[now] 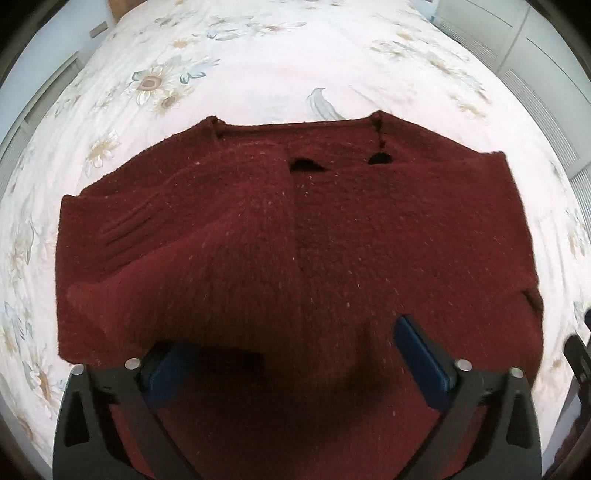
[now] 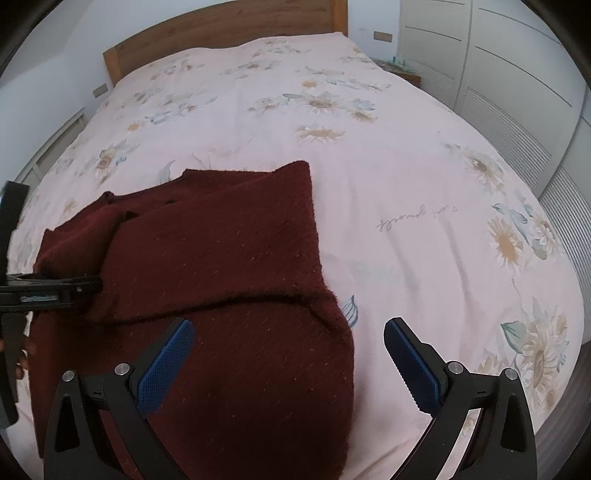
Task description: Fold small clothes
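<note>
A dark red knitted sweater (image 1: 295,229) lies on the bed, its sides folded in over the middle and the neckline at the far end. My left gripper (image 1: 288,343) stands open low over its near part; a loose fold covers the tip of the left blue pad (image 1: 170,369), and nothing is pinched. In the right wrist view the sweater (image 2: 221,258) shows a folded layer on top. My right gripper (image 2: 288,332) is open over the sweater's near right edge, one pad above cloth, the other above the sheet. The left gripper (image 2: 55,288) shows at the left edge.
The bed has a pale pink sheet (image 2: 406,166) printed with sunflowers. A wooden headboard (image 2: 221,29) stands at the far end. White wardrobe doors (image 2: 498,92) run along the right side. A hand (image 2: 18,354) shows at the left edge.
</note>
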Action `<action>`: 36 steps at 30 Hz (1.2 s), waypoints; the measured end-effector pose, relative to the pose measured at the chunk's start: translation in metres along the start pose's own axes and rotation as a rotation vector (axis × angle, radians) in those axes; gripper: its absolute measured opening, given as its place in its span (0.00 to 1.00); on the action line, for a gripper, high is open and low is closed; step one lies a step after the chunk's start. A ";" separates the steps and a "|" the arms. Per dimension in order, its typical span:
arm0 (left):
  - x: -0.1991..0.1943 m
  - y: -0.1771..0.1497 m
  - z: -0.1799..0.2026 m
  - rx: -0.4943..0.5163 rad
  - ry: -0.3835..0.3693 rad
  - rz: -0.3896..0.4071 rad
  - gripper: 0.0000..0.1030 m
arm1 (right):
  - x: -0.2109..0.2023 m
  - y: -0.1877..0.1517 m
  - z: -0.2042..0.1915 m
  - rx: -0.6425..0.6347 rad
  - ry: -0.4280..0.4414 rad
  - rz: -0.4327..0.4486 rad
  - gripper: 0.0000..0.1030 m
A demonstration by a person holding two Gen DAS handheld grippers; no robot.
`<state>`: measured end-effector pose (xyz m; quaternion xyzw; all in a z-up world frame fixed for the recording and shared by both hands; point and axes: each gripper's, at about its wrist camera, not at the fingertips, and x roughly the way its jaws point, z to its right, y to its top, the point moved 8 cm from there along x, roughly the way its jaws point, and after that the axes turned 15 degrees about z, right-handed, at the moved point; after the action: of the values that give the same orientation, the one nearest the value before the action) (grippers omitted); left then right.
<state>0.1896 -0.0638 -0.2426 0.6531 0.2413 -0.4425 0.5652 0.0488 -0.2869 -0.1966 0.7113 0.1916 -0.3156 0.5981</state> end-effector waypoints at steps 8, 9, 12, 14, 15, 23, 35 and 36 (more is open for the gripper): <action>-0.041 -0.011 -0.036 0.046 -0.012 0.054 0.99 | -0.005 0.000 -0.006 -0.015 0.008 0.002 1.00; -0.044 -0.015 -0.045 0.054 0.002 0.054 0.99 | -0.006 0.000 -0.006 -0.017 0.008 0.003 1.00; -0.051 -0.028 -0.066 0.059 0.074 0.033 0.99 | -0.007 0.001 -0.010 -0.021 0.013 0.004 1.00; -0.053 -0.033 -0.092 0.066 0.134 0.039 0.99 | -0.007 0.001 -0.014 -0.028 0.018 0.002 1.00; -0.054 -0.037 -0.108 0.070 0.169 0.044 0.99 | -0.007 0.000 -0.017 -0.035 0.019 0.000 1.00; -0.035 -0.066 -0.176 0.041 0.253 -0.004 0.84 | -0.003 -0.003 -0.039 -0.076 0.026 -0.020 1.00; 0.006 -0.057 -0.176 -0.055 0.128 -0.041 0.29 | -0.001 0.020 -0.102 -0.207 0.081 -0.009 1.00; 0.005 -0.056 -0.174 -0.048 0.117 -0.041 0.25 | 0.001 0.025 -0.116 -0.232 0.098 -0.004 1.00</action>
<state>0.1995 0.1143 -0.2820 0.6591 0.2980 -0.4089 0.5565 0.0911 -0.1795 -0.1685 0.6517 0.2572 -0.2571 0.6656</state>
